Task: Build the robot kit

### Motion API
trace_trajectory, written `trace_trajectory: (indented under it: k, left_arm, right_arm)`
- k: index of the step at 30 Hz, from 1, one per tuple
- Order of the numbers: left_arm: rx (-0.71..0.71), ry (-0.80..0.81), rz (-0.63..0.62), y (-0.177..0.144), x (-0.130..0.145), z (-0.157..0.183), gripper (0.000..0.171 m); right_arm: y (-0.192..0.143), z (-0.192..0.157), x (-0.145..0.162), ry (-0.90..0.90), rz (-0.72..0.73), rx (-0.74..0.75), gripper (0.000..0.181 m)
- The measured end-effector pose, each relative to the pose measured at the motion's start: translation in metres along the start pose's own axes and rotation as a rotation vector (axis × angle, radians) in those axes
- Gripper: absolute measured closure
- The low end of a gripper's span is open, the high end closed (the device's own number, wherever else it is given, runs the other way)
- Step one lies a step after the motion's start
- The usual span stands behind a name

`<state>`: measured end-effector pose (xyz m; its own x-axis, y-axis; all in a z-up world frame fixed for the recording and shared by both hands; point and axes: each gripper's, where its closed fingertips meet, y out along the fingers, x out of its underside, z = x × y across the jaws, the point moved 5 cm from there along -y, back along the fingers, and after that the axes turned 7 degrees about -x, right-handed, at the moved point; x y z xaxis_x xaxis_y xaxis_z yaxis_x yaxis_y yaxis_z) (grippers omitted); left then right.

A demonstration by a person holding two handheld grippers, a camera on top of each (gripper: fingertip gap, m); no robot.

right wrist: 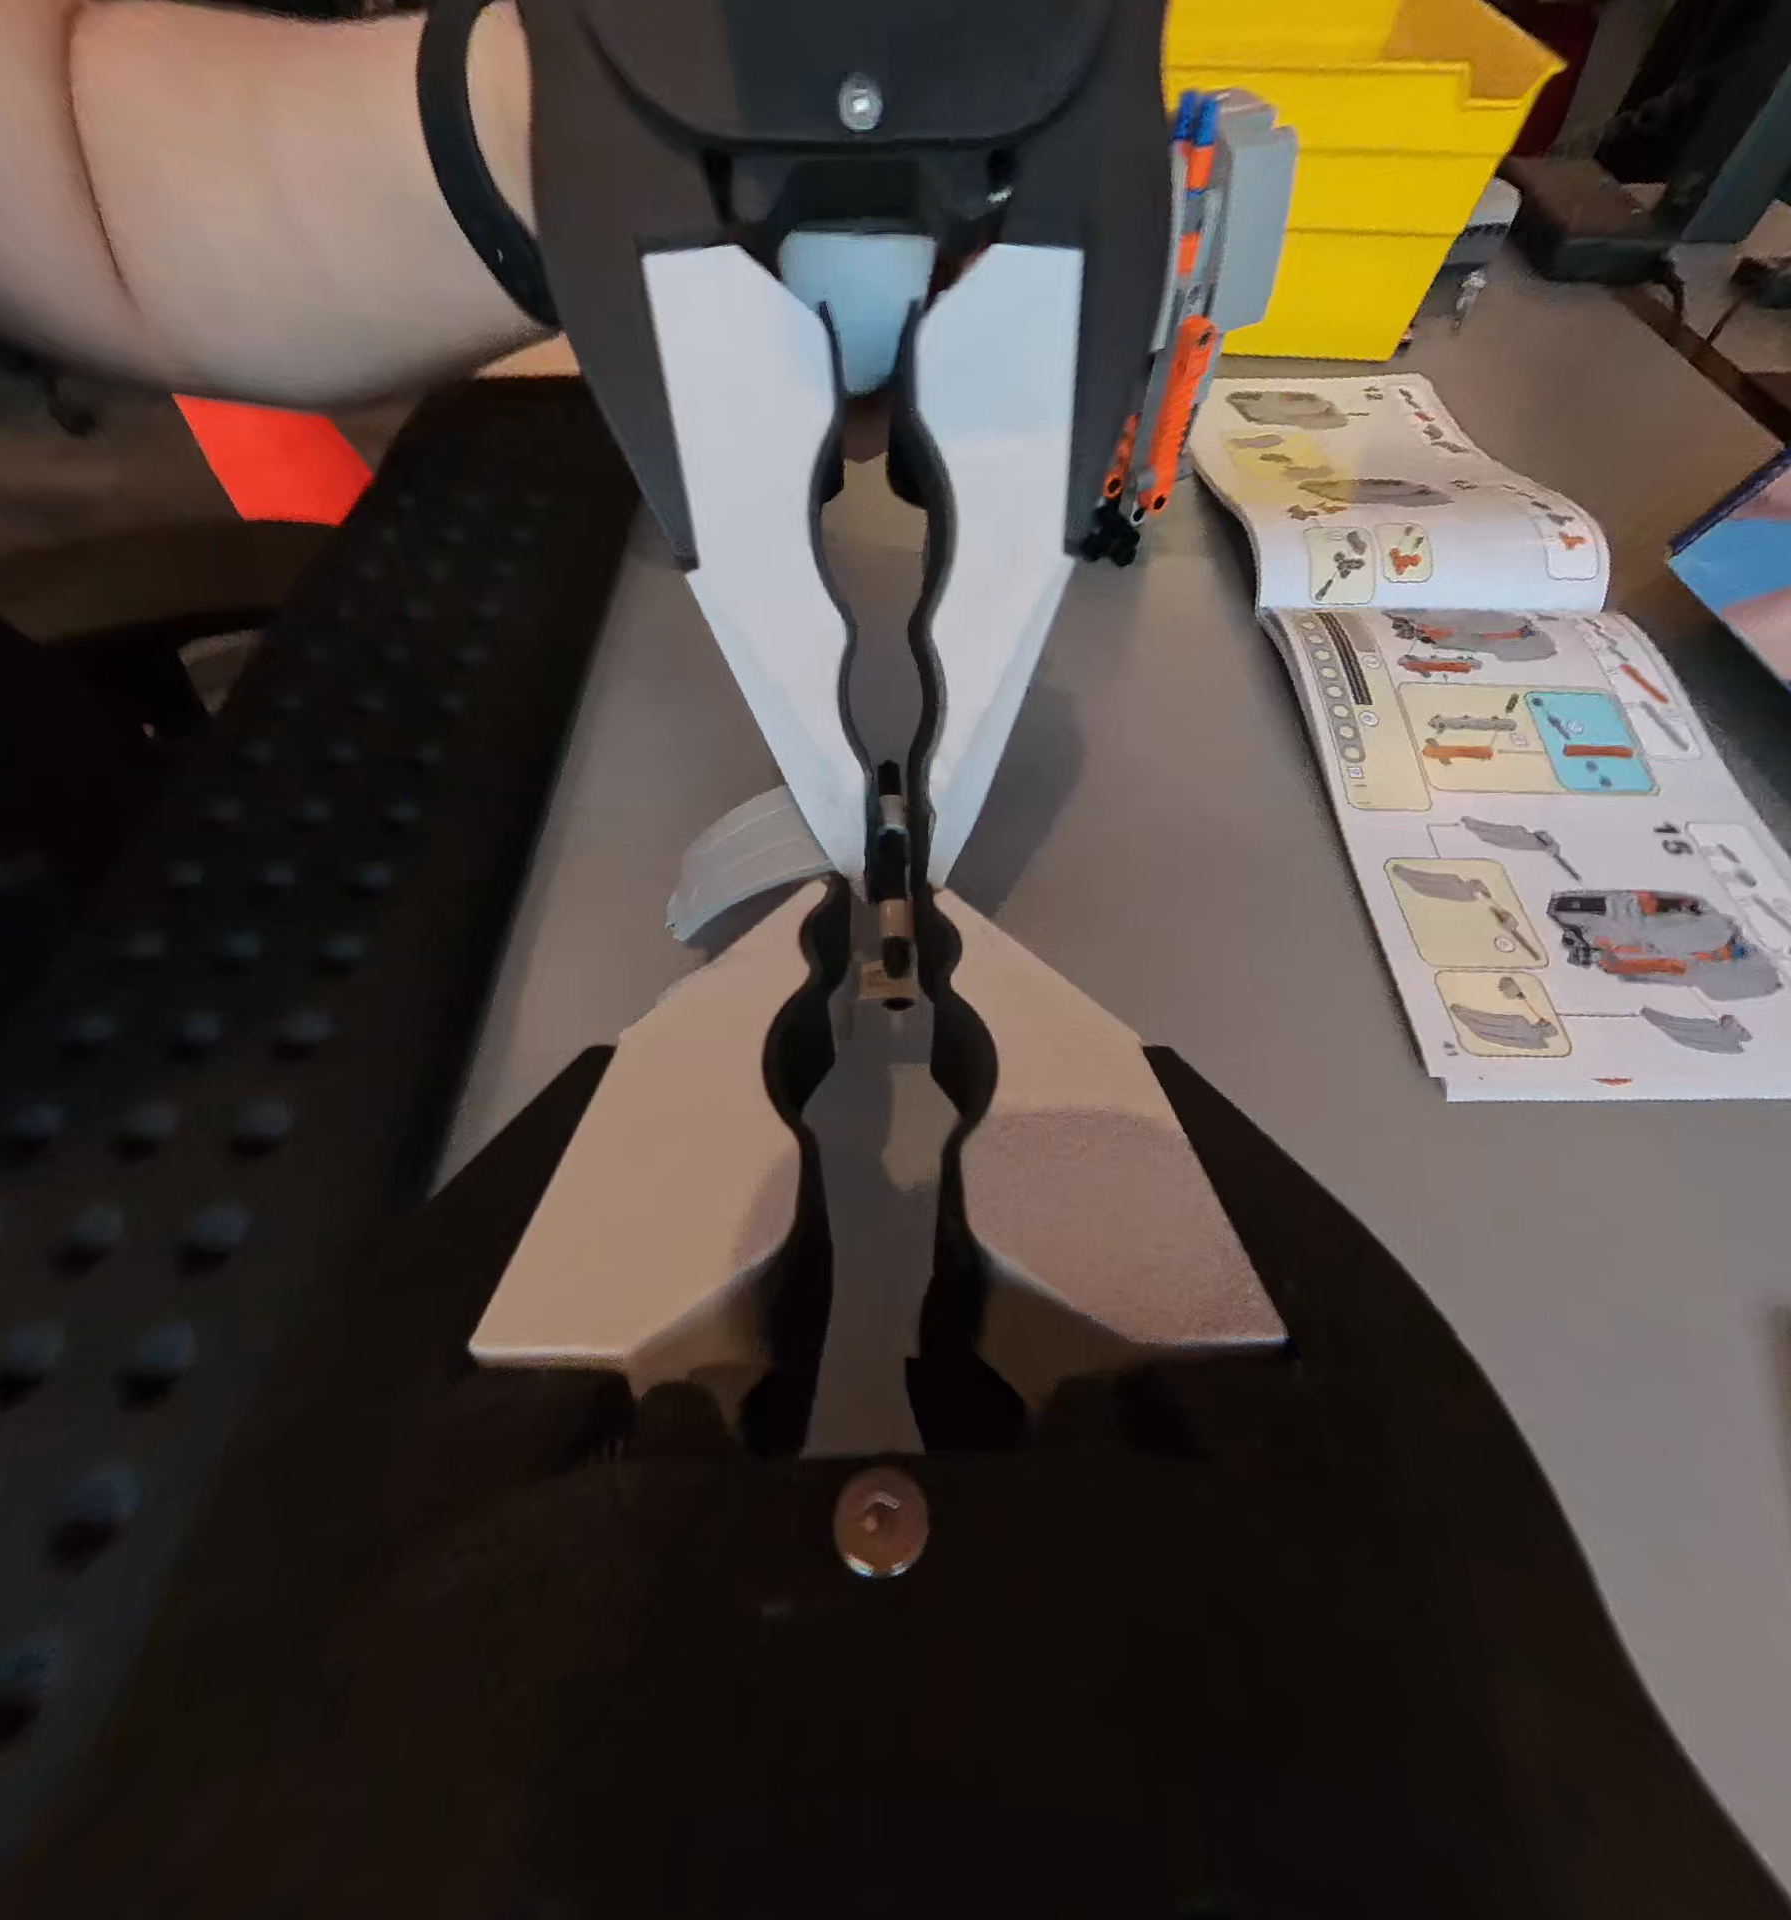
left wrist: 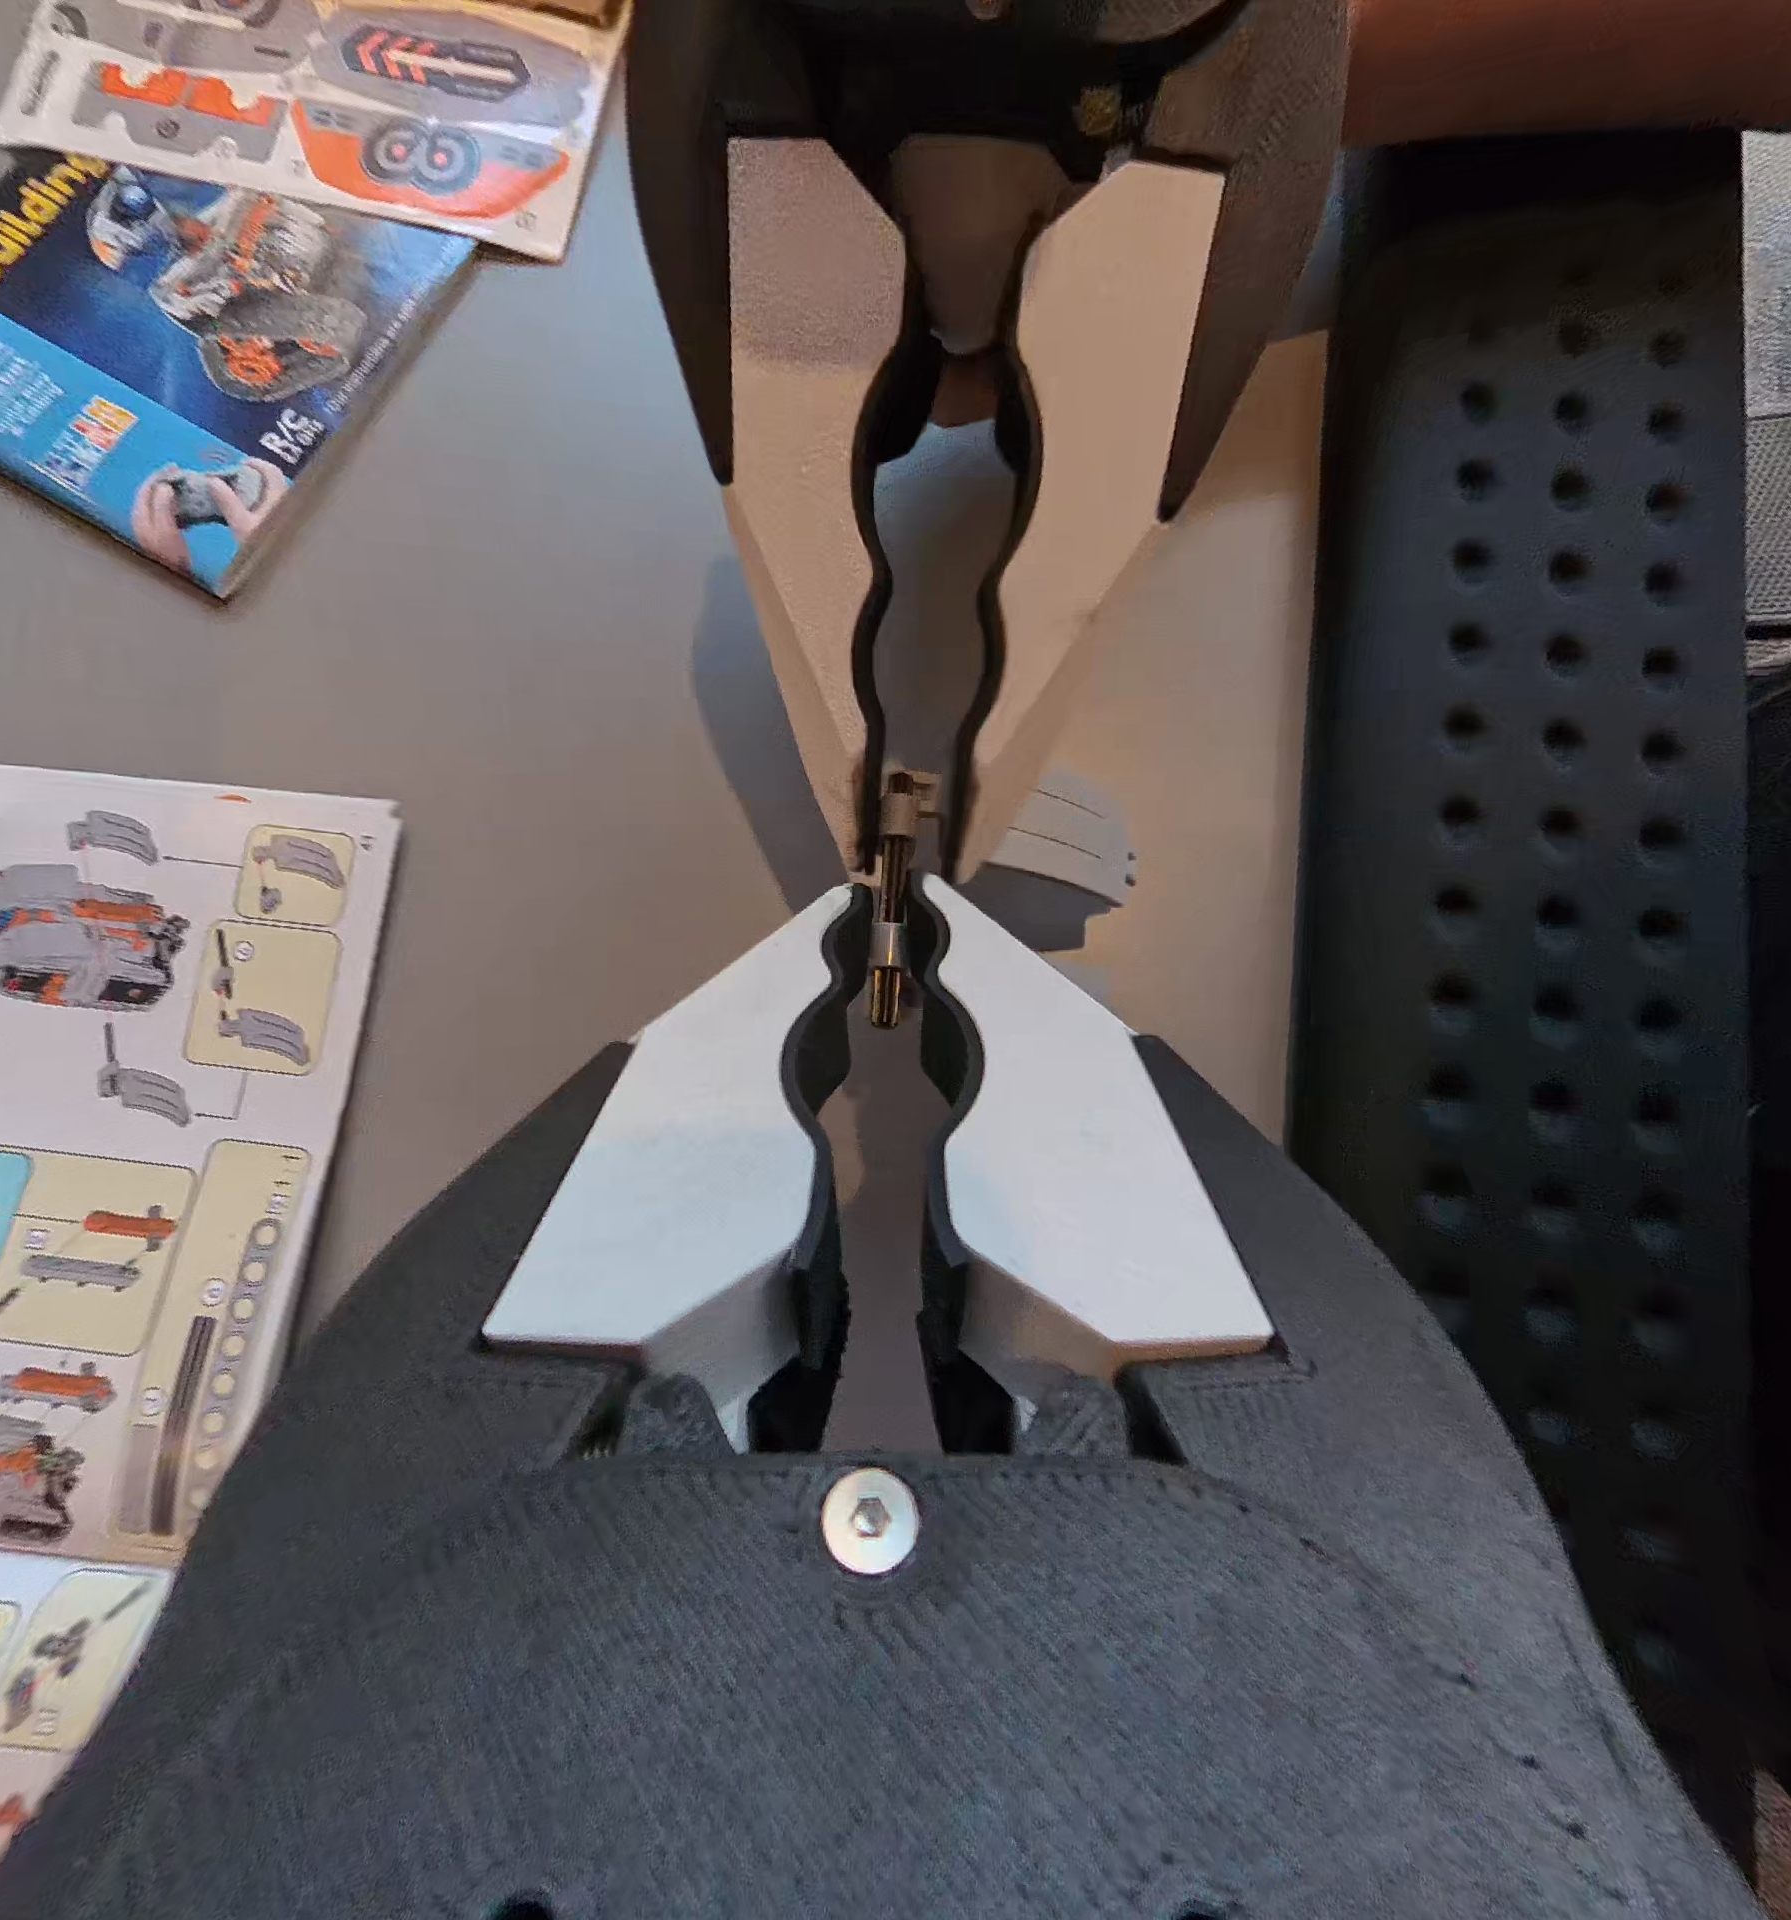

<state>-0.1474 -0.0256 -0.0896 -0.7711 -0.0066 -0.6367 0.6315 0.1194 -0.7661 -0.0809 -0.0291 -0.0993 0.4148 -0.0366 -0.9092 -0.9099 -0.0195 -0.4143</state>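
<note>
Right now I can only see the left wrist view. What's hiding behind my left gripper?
Observer: Yellow bins sit stacked behind the left gripper.
Operator: Anything closer?
Observer: Yes, a grey and orange block model stands upright right beside it.
Operator: And on the other side?
Observer: A bright orange patch shows past the black dotted panel. I cannot tell what it is.

Wrist cameras face each other closely; share grey table [left wrist: 517, 675] centre.
</note>
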Motion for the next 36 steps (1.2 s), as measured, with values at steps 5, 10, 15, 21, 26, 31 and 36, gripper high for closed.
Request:
trace_trajectory:
  k: [5, 10, 15, 21, 26, 31, 36]
  left_arm:
    - [0.014, -0.018, -0.012, 0.005, 0.016, 0.008, 0.167]
    - [0.054, -0.076, -0.015, 0.008, 0.028, 0.012, 0.167]
    - [0.061, -0.080, -0.037, 0.017, 0.039, 0.014, 0.167]
    - [0.061, -0.041, -0.054, 0.024, 0.044, 0.016, 0.167]
    - [0.058, -0.020, -0.028, 0.024, 0.044, 0.018, 0.166]
    - [0.003, 0.029, -0.053, 0.024, 0.043, 0.020, 0.169]
    - [0.039, -0.055, -0.027, 0.024, 0.045, 0.018, 0.169]
  right_arm:
    - [0.015, -0.006, 0.008, -0.051, -0.079, -0.018, 0.172]
    - [0.023, -0.007, 0.015, -0.064, -0.102, -0.060, 0.175]
    - [0.032, -0.007, 0.023, -0.075, -0.175, -0.085, 0.175]
    - [0.039, -0.007, 0.026, -0.104, -0.227, -0.116, 0.175]
    - [0.039, -0.010, 0.026, -0.131, -0.228, -0.131, 0.175]
    - [0.039, -0.010, 0.026, -0.148, -0.225, -0.118, 0.176]
    - [0.038, -0.010, 0.027, -0.150, -0.229, -0.114, 0.175]
